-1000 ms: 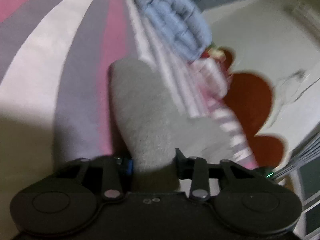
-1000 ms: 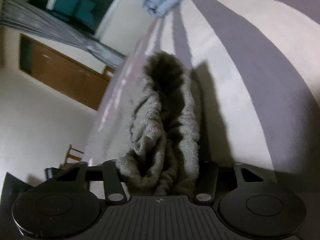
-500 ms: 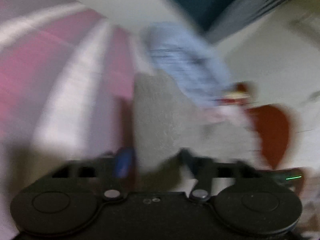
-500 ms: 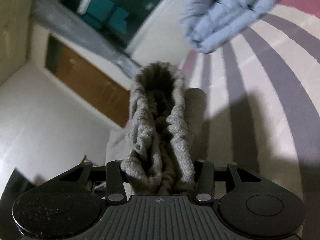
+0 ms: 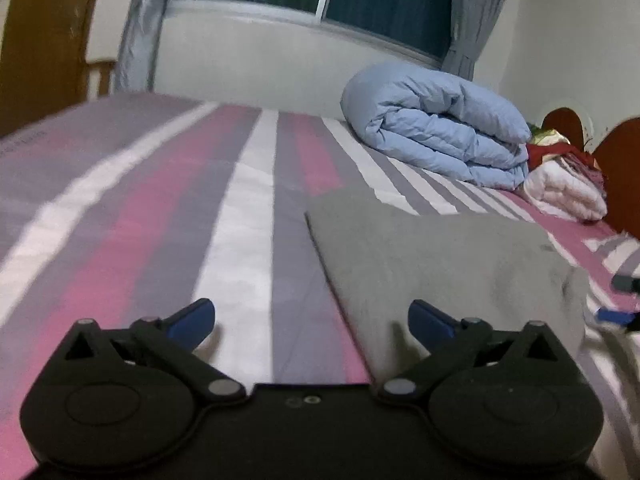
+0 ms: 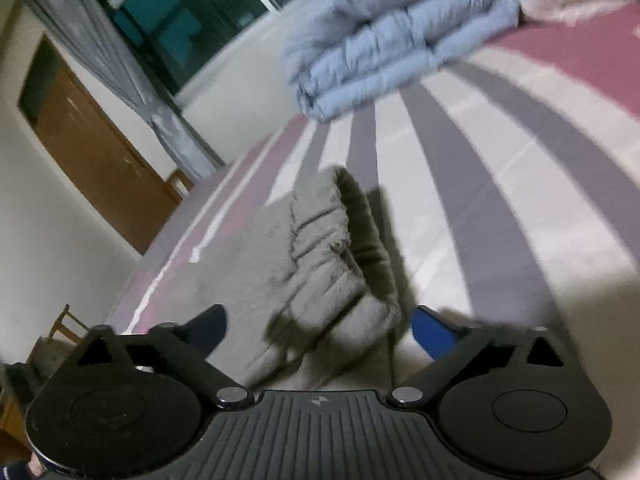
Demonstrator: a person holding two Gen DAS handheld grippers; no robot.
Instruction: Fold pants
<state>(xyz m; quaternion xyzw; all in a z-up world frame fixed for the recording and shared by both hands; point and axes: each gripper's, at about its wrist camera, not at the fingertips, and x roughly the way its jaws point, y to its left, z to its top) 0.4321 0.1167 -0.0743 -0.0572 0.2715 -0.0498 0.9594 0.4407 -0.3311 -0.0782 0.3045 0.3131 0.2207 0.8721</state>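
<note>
Grey fleece pants (image 5: 440, 248) are lying folded on striped bedsheet (image 5: 240, 208). Left gripper (image 5: 312, 320) and right gripper (image 6: 320, 328) have just been opening; both are now gaping wide, gripping nothing, the right one's spread fingers flanking the pants' bunched edge.

Pants (image 5: 440, 256) are plain grey, kinda fuzzy-looking. Bed sheet (image 5: 168, 208) is all stripes: pink, grey-purple and white. Rolled duvet (image 5: 436, 128) is pale blue, with a cream-pink blanket (image 5: 564, 190) beside it. Headboard (image 5: 616, 152) is reddish brown, curtains (image 5: 138, 28) grey. Both black claws have blue fingertips (image 5: 430, 320).
</note>
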